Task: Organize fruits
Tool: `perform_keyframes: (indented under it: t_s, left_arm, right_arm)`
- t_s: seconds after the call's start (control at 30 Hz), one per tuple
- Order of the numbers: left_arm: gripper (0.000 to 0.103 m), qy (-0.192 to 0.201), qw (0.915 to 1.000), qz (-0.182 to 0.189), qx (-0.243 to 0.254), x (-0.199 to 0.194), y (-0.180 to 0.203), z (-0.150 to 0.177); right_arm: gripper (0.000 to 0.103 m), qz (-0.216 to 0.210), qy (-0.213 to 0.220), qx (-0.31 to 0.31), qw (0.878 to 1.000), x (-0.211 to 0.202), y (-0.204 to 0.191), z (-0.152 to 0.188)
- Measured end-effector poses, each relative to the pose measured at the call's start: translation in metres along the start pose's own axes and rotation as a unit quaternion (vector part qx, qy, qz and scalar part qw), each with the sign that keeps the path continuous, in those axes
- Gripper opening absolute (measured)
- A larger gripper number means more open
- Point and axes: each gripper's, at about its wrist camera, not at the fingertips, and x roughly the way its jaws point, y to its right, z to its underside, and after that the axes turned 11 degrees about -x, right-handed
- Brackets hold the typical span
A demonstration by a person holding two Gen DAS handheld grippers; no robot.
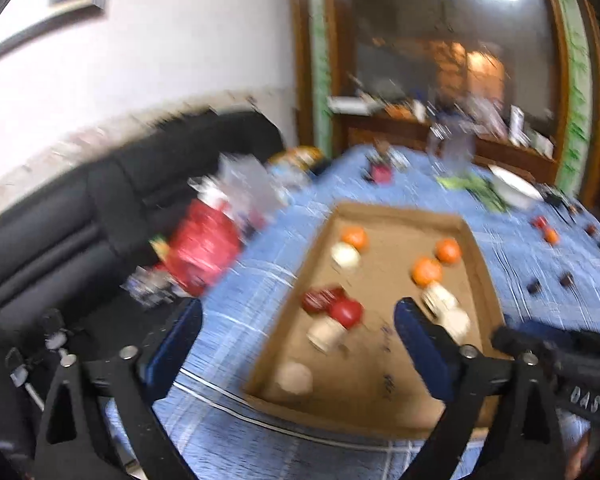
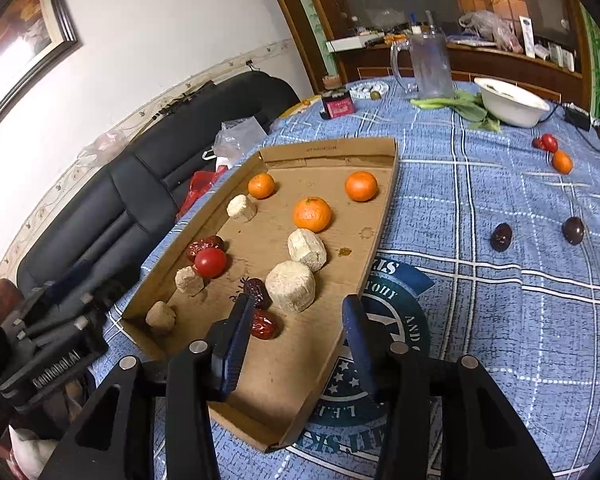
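A: Right gripper (image 2: pixel 296 332) hangs over the near end of the cardboard tray (image 2: pixel 384 200), jaws partly apart, pads pressing on nothing. A red date (image 2: pixel 265 325) lies just beside its left finger (image 2: pixel 236 336), on the inner side.

B: And just ahead of those tips?

A: A dark wrinkled date (image 2: pixel 258 291) touching the biggest pale corn chunk (image 2: pixel 291 286). Beyond that, another corn chunk (image 2: pixel 307 249), then three mandarins (image 2: pixel 312 214) toward the tray's far end.

B: To the left of the fingers?

A: A cherry tomato (image 2: pixel 211 262) against a red date (image 2: pixel 206 245), with smaller corn pieces (image 2: pixel 189 280) near the tray's left wall.

B: Left gripper?

A: Left gripper (image 1: pixel 298 320) released, jaws spread wide and empty, above the same tray (image 1: pixel 396 210). That view is blurred. Between its fingers sit the tomato (image 1: pixel 346 312) and a pale chunk (image 1: pixel 326 334).

B: Anything outside the tray?

A: Far right of the right gripper, on the blue checked tablecloth (image 2: pixel 500 280): two dark fruits (image 2: pixel 501 237), and further off a mandarin (image 2: pixel 562 162) beside small red fruit (image 2: pixel 548 142).
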Motion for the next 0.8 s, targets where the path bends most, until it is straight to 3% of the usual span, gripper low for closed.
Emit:
perform_keyframes:
  t_s: [0.13, 0.3, 0.43, 0.57, 0.8]
  left_arm:
    - [0.103, 0.041, 0.9987, -0.027, -0.014, -0.017, -0.006, -0.003]
    - [0.103, 0.053, 0.9973, -0.05, -0.01, -0.022, -0.005, 0.005]
    - [0.103, 0.023, 0.999, -0.036, -0.012, -0.02, -0.002, 0.012]
    - [0.103, -0.014, 0.9997, -0.016, -0.014, -0.016, 0.001, 0.017]
    - [0.103, -0.043, 0.9991, -0.002, 0.002, -0.015, 0.013, 0.027]
  right_arm:
    - [0.058, 0.013, 0.006, -0.02, 1.0, -0.007, -0.01, 0.002]
    - [0.06, 0.026, 0.003, -0.032, 0.999, -0.009, -0.018, 0.008]
    - [0.068, 0.043, 0.003, -0.029, 0.999, -0.011, -0.017, 0.012]
    - [0.069, 0.062, 0.005, -0.028, 0.998, -0.015, -0.012, 0.018]
    - [0.072, 0.075, 0.005, -0.017, 0.997, -0.02, -0.003, 0.023]
